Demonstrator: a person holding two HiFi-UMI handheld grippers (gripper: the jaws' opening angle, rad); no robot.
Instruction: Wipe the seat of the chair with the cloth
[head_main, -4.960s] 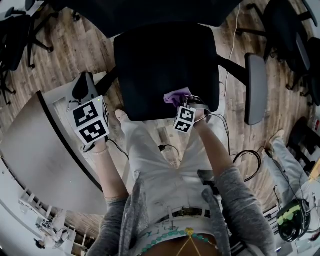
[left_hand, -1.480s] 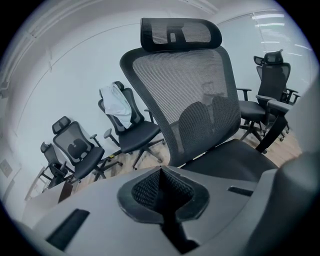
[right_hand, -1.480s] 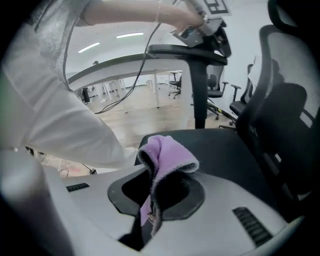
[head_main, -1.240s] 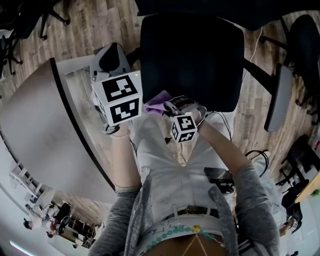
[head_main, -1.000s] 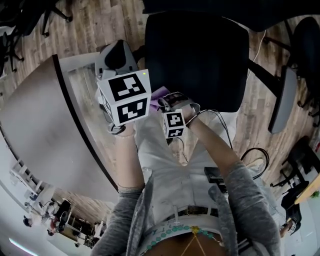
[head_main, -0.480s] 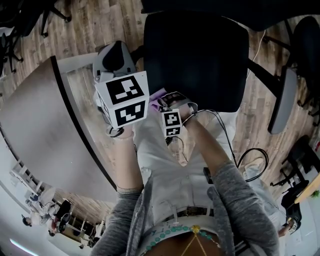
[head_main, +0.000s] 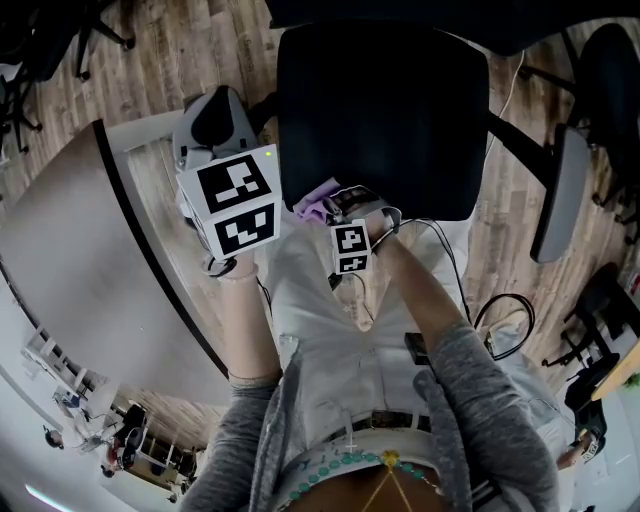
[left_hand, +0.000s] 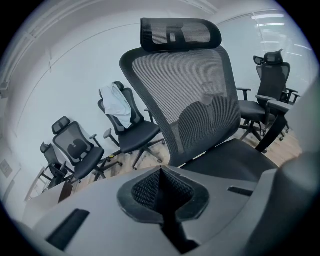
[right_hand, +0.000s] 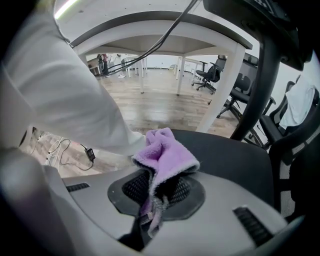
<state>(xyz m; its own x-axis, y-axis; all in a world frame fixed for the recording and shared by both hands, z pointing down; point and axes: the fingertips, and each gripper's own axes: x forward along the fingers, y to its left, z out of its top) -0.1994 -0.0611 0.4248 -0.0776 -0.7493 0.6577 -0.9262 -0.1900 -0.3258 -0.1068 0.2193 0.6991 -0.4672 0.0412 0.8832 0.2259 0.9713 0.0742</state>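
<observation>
Purple cloth in right gripper at seat edge.

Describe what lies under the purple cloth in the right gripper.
The black chair seat lies below the cloth, near the seat's front edge. The right gripper is shut on the cloth. The seat patch beneath it is covered, so contact cannot be judged.

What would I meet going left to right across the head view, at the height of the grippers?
Pale tabletop → left gripper, shut and empty → purple cloth, clamped in the right gripper → grey armrest. The seat spans several of these, so it is left out.
</observation>
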